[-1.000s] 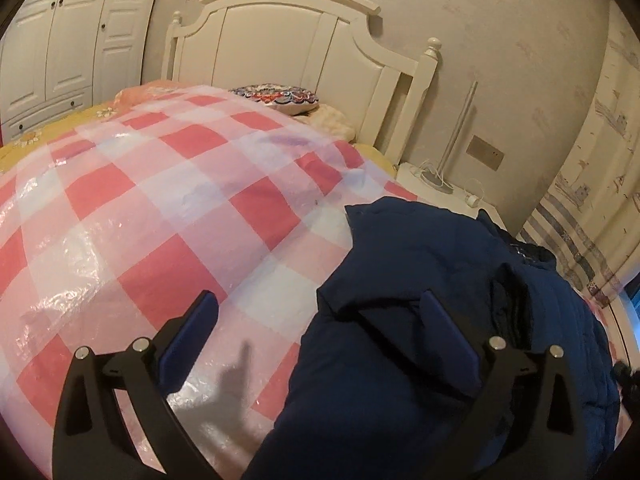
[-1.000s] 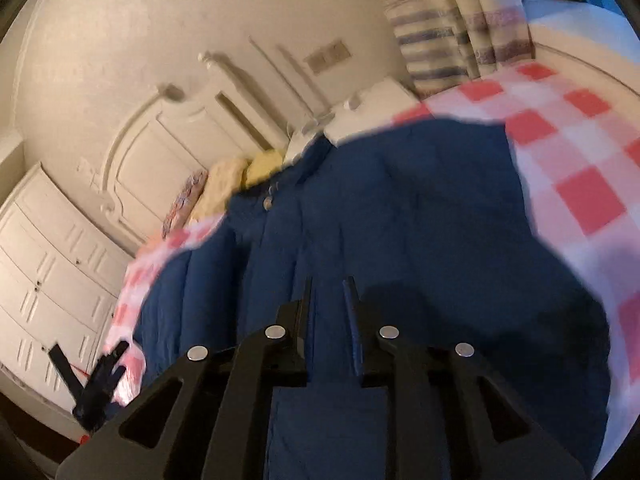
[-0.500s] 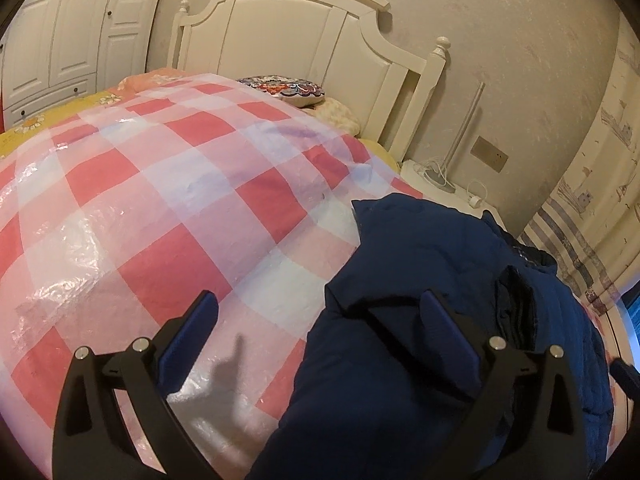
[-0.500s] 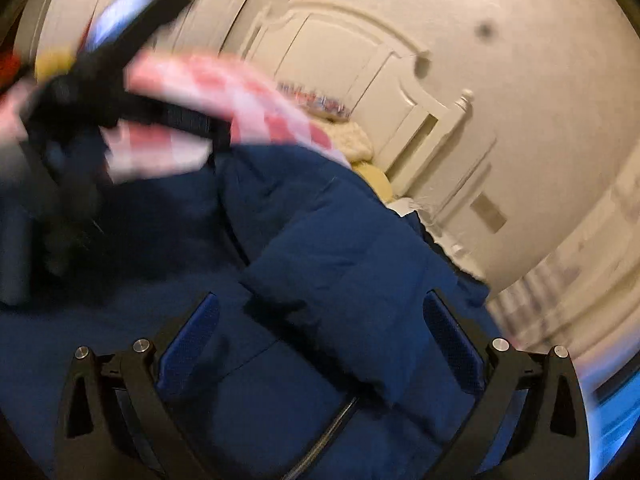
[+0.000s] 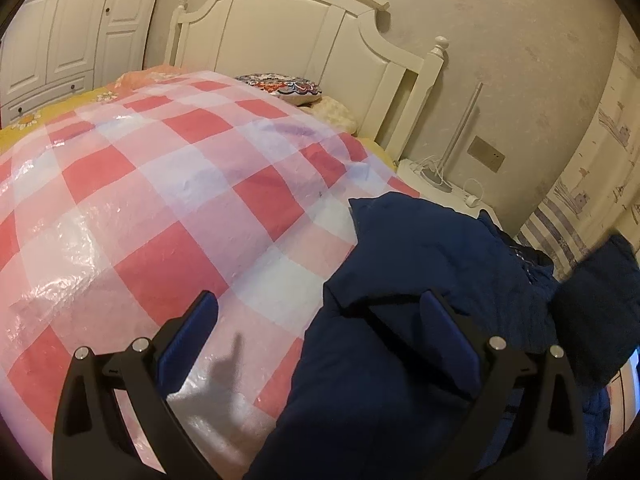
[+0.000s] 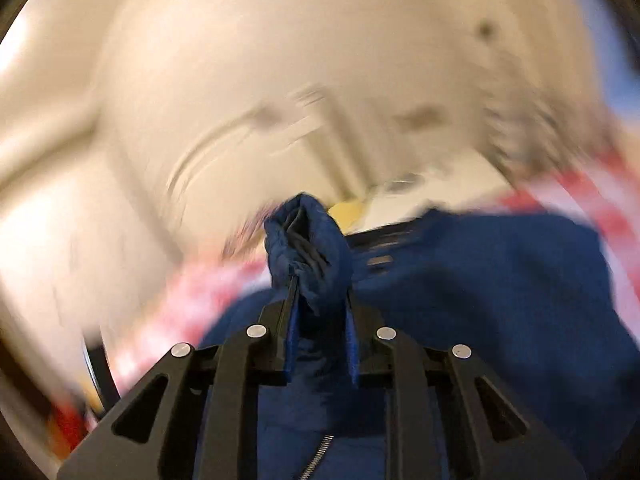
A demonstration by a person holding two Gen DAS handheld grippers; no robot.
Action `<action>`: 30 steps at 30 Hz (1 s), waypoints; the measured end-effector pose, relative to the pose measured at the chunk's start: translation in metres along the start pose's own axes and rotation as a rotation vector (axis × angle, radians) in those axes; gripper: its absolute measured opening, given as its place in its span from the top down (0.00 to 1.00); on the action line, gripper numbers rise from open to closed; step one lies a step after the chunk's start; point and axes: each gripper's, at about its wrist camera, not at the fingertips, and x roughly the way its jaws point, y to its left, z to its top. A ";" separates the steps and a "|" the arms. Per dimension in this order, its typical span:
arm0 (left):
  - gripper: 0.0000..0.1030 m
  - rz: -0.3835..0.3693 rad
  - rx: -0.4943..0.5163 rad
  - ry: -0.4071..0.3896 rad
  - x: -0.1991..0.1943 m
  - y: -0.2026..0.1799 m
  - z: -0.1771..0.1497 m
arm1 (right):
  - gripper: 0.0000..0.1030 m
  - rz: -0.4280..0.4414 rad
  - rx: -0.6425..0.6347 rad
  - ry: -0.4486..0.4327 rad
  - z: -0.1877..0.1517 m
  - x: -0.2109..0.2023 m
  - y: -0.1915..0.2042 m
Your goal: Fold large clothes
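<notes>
Right gripper [image 6: 320, 308] now pinches one jacket [image 6: 480, 280].

Bed with red-and-white checked plastic cover [image 5: 168, 200] — glossy, crinkled, over a yellow floral sheet [image 5: 52, 114]. White panelled headboard [image 5: 304, 40]; patterned cushion [image 5: 284, 86] lying just before it. White wardrobe [image 5: 76, 28], far left. White bedside stand [image 5: 436, 184] carrying a slim lamp pole [image 5: 464, 128] — wall socket plate [image 5: 486, 154] beside. Striped curtain [image 5: 576, 200], right.
</notes>
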 end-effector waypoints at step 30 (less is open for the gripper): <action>0.03 0.012 -0.006 0.019 0.003 0.001 0.000 | 0.73 -0.086 0.100 0.062 0.000 -0.011 -0.042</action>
